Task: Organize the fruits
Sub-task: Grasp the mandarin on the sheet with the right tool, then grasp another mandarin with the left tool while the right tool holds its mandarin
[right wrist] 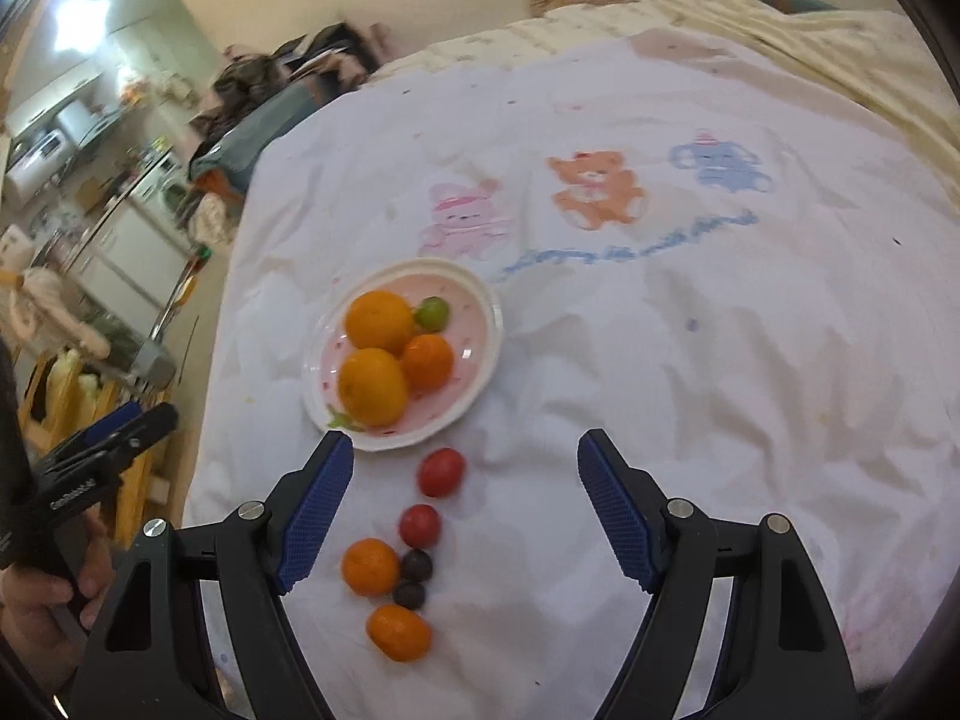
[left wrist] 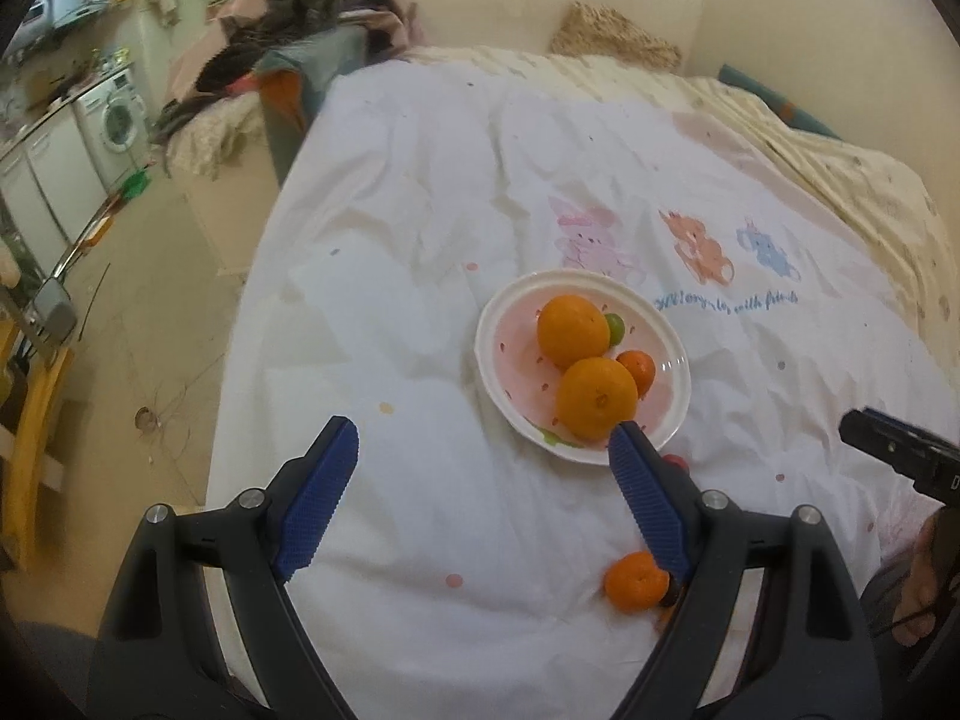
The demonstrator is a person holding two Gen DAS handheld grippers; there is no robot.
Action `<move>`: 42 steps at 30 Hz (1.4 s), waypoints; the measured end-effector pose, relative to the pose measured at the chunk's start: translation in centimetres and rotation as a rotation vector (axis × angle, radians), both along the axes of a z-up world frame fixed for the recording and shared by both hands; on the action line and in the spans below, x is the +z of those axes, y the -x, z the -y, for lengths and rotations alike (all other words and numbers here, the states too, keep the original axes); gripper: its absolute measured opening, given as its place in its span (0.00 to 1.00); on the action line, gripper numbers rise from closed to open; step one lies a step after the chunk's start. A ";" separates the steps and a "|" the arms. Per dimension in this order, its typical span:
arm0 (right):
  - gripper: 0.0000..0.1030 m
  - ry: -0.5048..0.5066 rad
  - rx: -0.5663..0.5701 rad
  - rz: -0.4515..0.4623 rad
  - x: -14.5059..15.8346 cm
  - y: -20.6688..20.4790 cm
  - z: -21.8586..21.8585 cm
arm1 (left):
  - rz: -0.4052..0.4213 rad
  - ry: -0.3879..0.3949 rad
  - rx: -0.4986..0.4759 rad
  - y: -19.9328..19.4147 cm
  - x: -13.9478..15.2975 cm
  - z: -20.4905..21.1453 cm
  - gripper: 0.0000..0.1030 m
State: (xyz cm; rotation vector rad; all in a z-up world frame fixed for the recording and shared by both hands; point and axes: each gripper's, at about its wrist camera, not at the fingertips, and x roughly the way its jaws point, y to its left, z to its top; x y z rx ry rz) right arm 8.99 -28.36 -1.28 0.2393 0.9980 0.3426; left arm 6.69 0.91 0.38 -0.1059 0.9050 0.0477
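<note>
Both the left tongs (left wrist: 483, 468) and right tongs (right wrist: 465, 480) are held wide open and empty. The red tomato (right wrist: 441, 471), at 6 o'clock of the plate (right wrist: 489, 324), could be nudged and rolled across the soft bed (right wrist: 720, 360).

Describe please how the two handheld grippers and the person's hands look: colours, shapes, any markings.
Both the left gripper and the right gripper have black plastic frames with triangular cut-outs, silver round screw heads, and two fingers with blue, finely ribbed pads. Small white lettering, unreadable, marks the left gripper's body in the right wrist view. The left hand is bare-skinned; no cables are clearly visible.
</note>
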 end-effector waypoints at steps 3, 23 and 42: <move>0.78 -0.019 -0.022 -0.039 -0.7 0.5 0.6 | -0.005 0.024 0.021 0.4 -0.3 -0.5 0.81; 0.68 0.154 0.388 -0.435 -10.9 3.1 -9.6 | -0.073 0.077 0.056 0.0 -2.3 -1.0 0.81; 0.41 0.030 0.257 -0.285 -6.7 2.2 -5.8 | -0.142 0.064 0.003 -0.3 -3.9 0.7 0.81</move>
